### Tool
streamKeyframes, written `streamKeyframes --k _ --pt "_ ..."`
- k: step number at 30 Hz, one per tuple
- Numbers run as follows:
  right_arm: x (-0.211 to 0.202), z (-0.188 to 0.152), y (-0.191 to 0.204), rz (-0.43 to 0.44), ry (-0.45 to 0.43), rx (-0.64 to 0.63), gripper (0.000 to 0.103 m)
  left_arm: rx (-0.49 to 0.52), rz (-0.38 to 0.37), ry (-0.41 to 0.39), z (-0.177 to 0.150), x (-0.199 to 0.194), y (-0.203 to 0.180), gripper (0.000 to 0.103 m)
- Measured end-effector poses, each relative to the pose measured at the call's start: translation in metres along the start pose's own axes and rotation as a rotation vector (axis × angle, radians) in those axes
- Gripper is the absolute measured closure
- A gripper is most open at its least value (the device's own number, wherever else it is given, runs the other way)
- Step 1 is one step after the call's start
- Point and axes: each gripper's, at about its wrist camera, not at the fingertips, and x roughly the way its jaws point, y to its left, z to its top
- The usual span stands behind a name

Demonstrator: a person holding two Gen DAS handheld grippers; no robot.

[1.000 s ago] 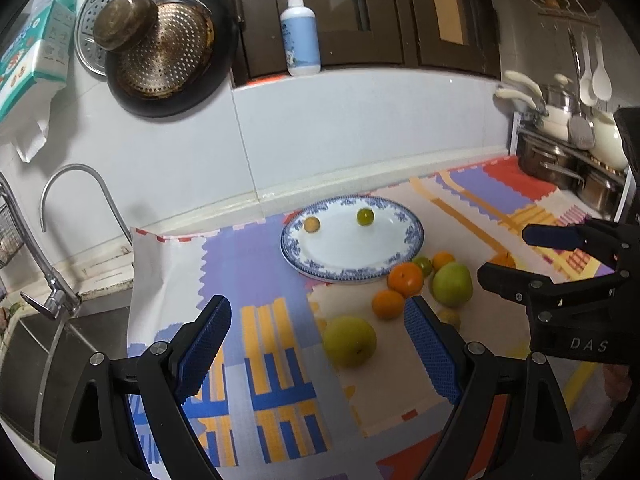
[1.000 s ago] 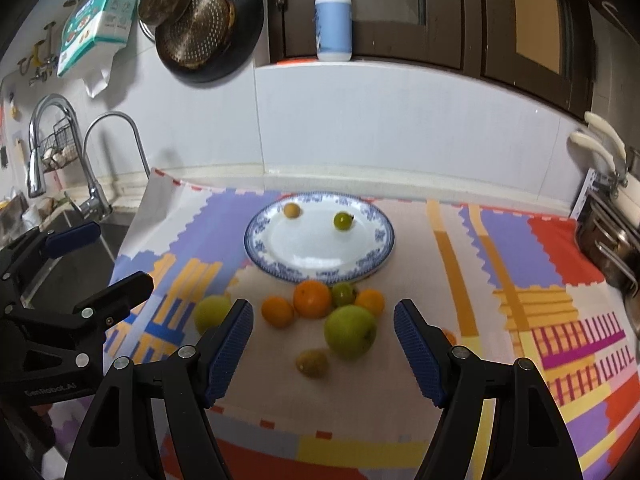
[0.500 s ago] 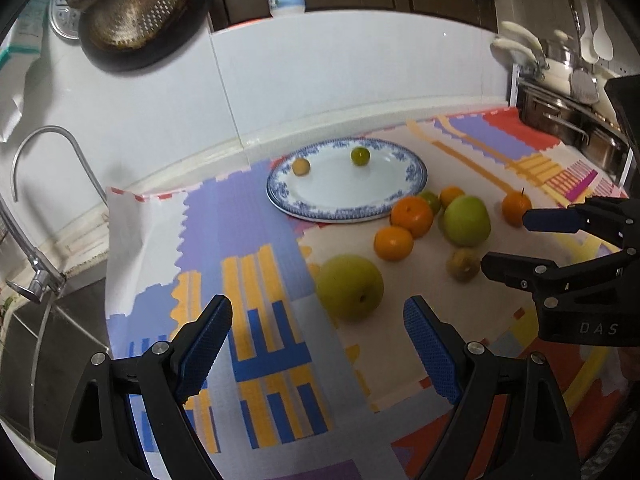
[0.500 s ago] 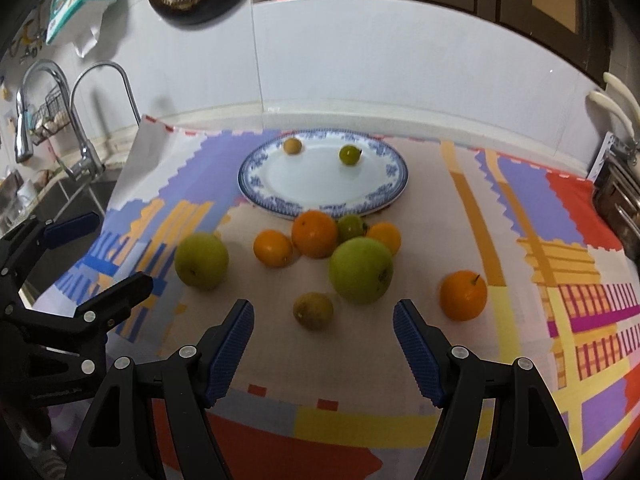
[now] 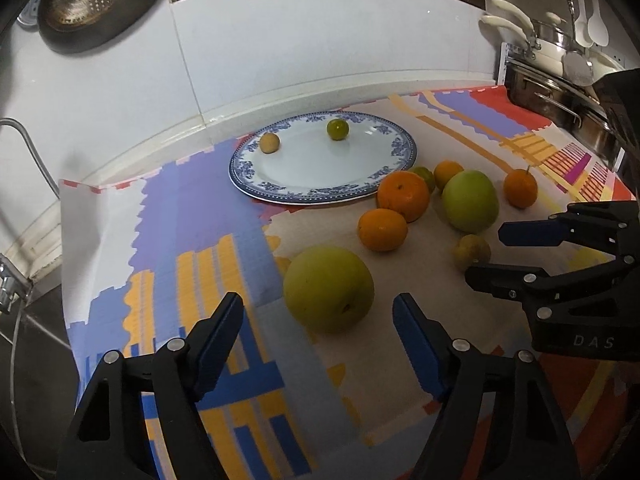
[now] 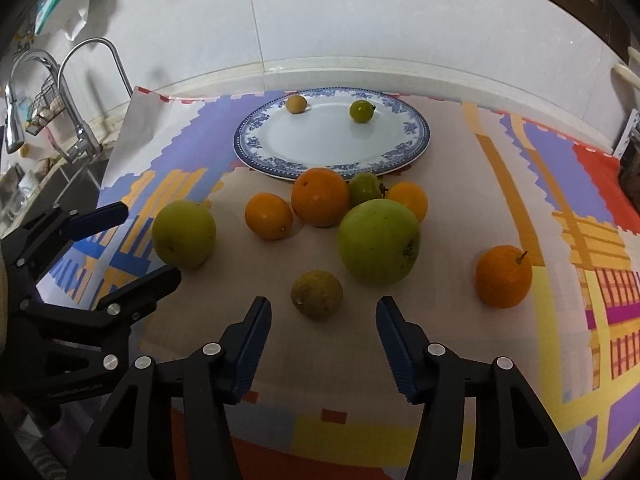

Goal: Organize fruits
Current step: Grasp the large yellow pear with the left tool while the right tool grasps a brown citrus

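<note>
A blue-rimmed white plate [image 5: 396, 148] [image 6: 416, 140] holds a small tan fruit [image 5: 269, 143] and a small green fruit [image 5: 337, 129]. Several oranges and green fruits lie on the mat in front of it. My left gripper [image 5: 318, 312] is open, just short of a large yellow-green fruit [image 5: 328, 294] [image 6: 184, 233]. My right gripper [image 6: 322, 312] is open, just short of a small brownish fruit [image 6: 317, 294] [image 5: 472, 251]. A big green apple [image 6: 378, 242] and a stemmed orange [image 6: 503, 276] lie beyond it.
A colourful patterned mat [image 5: 192, 240] covers the counter. A sink with a tap [image 6: 80, 92] is at the left. Pots [image 5: 560, 100] stand at the right. A white tiled wall [image 6: 360, 20] is behind the plate.
Both grippers have moved forward and down toward the fruit. The yellow-green fruit is now close between the left fingers and the brownish fruit close to the right fingers. Both stay open.
</note>
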Motion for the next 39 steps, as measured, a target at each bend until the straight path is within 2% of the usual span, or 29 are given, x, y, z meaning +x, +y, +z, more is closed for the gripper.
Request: streamKeyframes --k 8,15,19,31,39 --pt "0.010 0.003 0.000 0.032 0.013 0.001 0.058 -0.038 -0.034 0.025 0.005 0.014 0.002 0.036" --pt "0.016 0.005 0.000 0.048 0.023 0.000 0.066 -0.065 -0.056 0.037 0.007 0.020 0.003 0.051" --pt "0.016 0.005 -0.001 0.053 0.023 0.004 0.072 -0.064 -0.050 0.037 0.008 0.020 0.002 0.052" --pt "0.006 0.007 0.000 0.056 0.002 -0.005 0.072 -0.092 -0.044 0.043 0.004 0.011 0.002 0.052" --pt "-0.013 0.009 0.004 0.066 -0.033 -0.022 0.072 -0.106 -0.039 0.013 0.006 -0.010 0.001 0.052"
